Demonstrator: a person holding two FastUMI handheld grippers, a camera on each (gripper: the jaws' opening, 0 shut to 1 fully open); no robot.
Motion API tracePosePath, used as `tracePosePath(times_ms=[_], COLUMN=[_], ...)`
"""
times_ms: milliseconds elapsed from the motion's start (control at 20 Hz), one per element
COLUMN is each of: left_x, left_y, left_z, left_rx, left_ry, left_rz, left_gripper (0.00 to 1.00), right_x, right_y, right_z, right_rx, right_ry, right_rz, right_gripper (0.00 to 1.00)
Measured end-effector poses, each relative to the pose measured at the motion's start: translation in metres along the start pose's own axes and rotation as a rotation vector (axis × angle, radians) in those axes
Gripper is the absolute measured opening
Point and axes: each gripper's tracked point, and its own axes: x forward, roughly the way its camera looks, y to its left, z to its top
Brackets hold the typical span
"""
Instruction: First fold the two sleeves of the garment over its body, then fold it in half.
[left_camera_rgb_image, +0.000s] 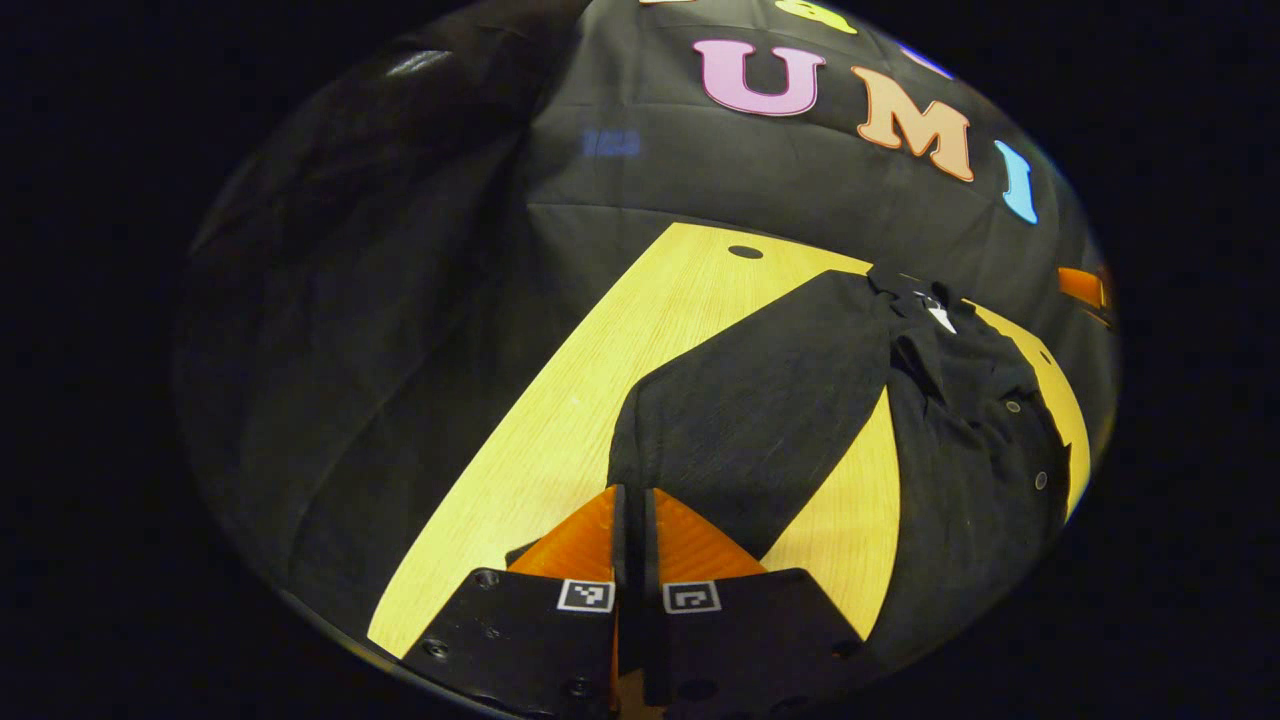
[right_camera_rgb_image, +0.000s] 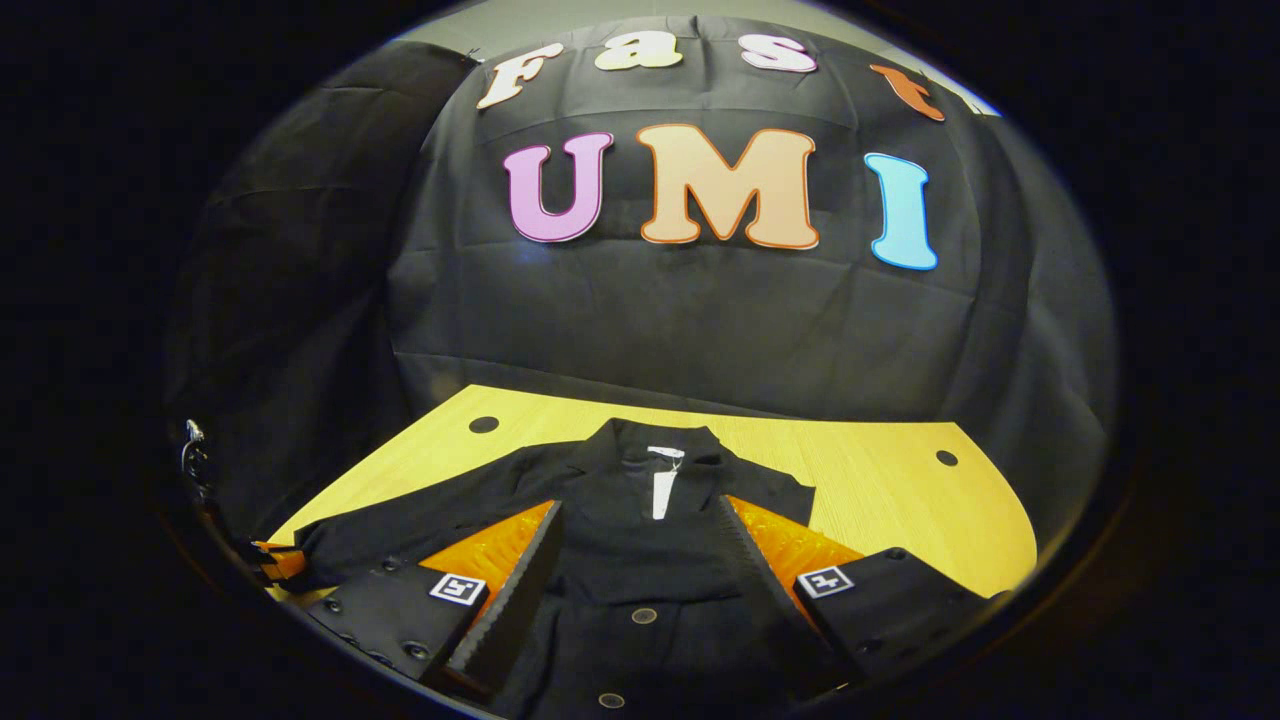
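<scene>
Black cloth walls enclose the booth, and a light yellow wood-grain table (right_camera_rgb_image: 880, 480) carries a black button-front garment (right_camera_rgb_image: 640, 570) laid flat on it. In the right gripper view the garment lies with its collar toward the far wall, a white neck label (right_camera_rgb_image: 662, 490) showing below the collar, and round dark buttons (right_camera_rgb_image: 644, 615) running down the front toward the camera. One sleeve (left_camera_rgb_image: 760, 400) extends sideways from the garment body across the table; in the left gripper view it spreads out from the body toward the camera as a broad black panel. The left claw (left_camera_rgb_image: 632, 520), with orange fingers on black mounts, has its fingers drawn almost together at the near edge of this sleeve; whether cloth is pinched between them cannot be told. The right claw (right_camera_rgb_image: 640, 550) stands wide apart above the garment front, one orange finger (right_camera_rgb_image: 495, 550) on each side of the button line. A round dark hole (right_camera_rgb_image: 483, 424) sits in the table beyond the garment's sleeve side.
</scene>
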Motion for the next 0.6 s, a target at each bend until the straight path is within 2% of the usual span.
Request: tracePosePath(times_ms=[200,300,600], left_x=[-0.003,-0.010,-0.026], left_y=[-0.007,-0.015,-0.044], left_z=[0.002,0.009,0.068], left_rx=[0.059,0.052,0.034], left_ry=[0.007,-0.003,-0.109], left_rz=[0.021,0.015,-0.011], left_gripper=[0.00,0.00,0.00], right_x=[-0.012,-0.020,-0.041], right_y=[-0.021,-0.033,-0.068], right_z=[-0.008,-0.011,-0.020], right_rx=[0.012,0.009,0.033], right_ry=[0.005,0.009,0.007], right_rz=[-0.017,-0.025,-0.042], right_gripper=[0.97,0.97,0.97])
